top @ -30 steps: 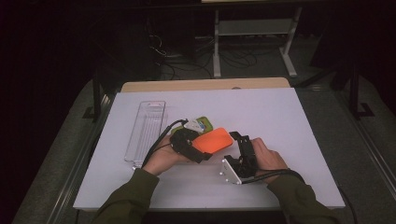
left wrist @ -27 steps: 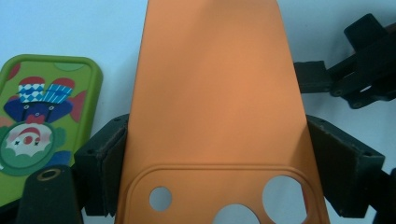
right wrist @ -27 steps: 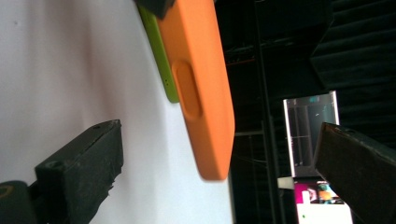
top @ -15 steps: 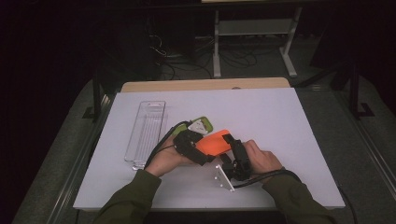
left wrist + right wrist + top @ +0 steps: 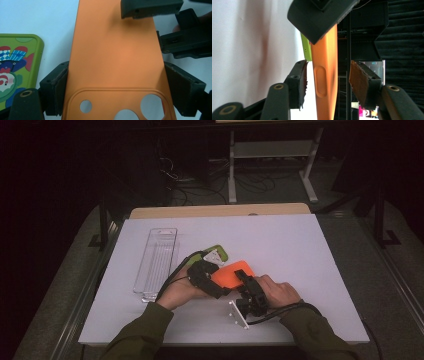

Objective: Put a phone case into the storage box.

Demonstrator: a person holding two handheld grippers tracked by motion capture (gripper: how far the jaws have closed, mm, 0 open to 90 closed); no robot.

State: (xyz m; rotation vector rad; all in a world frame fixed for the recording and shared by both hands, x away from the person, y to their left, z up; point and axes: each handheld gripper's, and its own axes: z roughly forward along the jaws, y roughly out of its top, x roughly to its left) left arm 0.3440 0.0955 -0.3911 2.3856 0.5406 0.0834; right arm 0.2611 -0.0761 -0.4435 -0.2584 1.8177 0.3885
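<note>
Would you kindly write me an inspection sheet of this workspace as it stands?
Surface: white table top, bare at right.
Job's things: orange phone case held above it; green phone case lying flat behind.
Clutter: clear plastic tray at left.
Grippers: left gripper clamps the orange case's long edges; right gripper straddles its edge, fingers apart.
Cables: one trails from each gripper.
Surroundings: dark room, white frame behind.

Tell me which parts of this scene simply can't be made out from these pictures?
- Orange phone case: its inner side faces away in the left gripper view; the bottom edge cuts off its camera holes.
- Green case: the frame edge and left claw cut its cartoon print; too small in the high view.
- Right claw: the case's edge sits between its pads, contact unclear.
- Clear tray: contents too faint to judge.
</note>
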